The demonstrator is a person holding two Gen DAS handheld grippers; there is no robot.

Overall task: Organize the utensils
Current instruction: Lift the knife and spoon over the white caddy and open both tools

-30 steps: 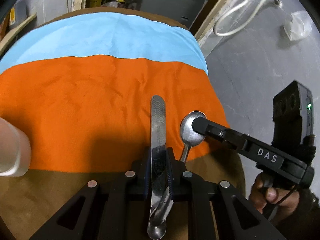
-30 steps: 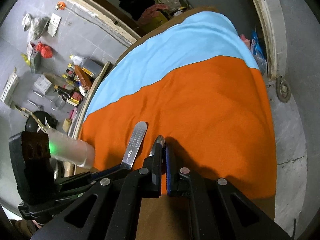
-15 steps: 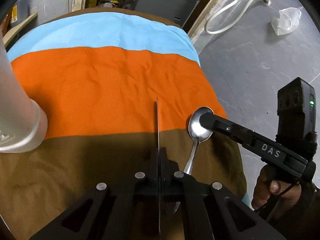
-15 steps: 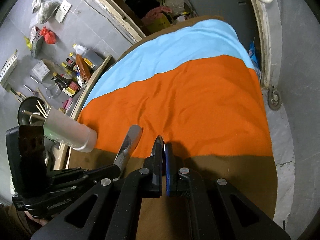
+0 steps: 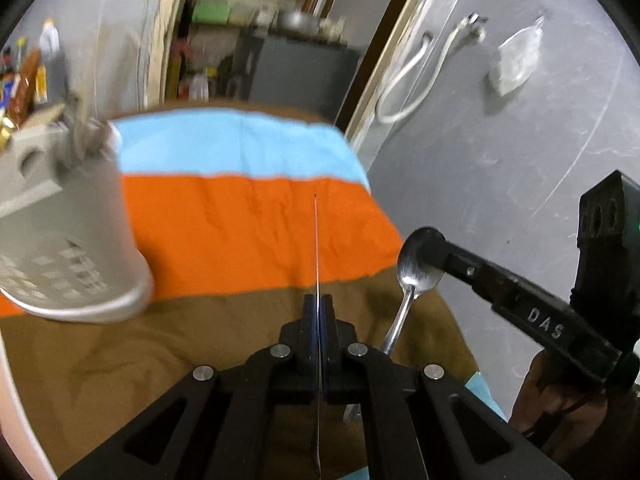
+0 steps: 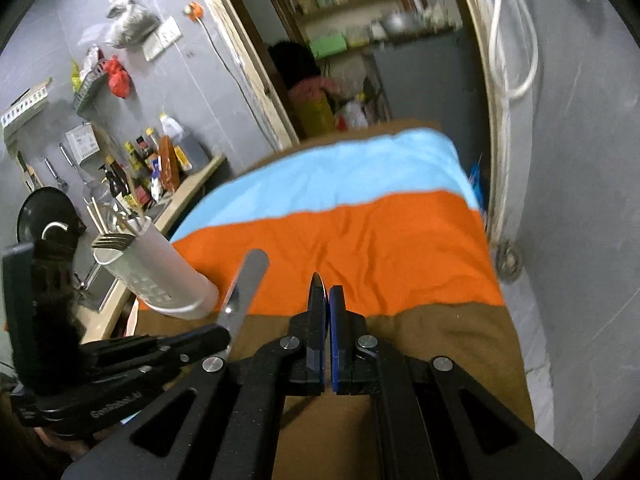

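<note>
Left wrist view: the left gripper (image 5: 319, 312) is clamped on a flat steel knife (image 5: 316, 240), seen edge-on. A perforated white plastic utensil holder (image 5: 76, 240) stands on the striped cloth (image 5: 256, 232), left of it.

Right wrist view: the right gripper (image 6: 326, 308) is clamped on a steel spoon (image 6: 316, 282).

Transport step judged underway. Next: each utensil is to be aligned over the holder's mouth, then released.

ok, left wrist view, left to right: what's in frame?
White utensil holder → knife edge-on in the left hand-held gripper → spoon pinched by the right hand-held gripper → hand holding it.
</note>
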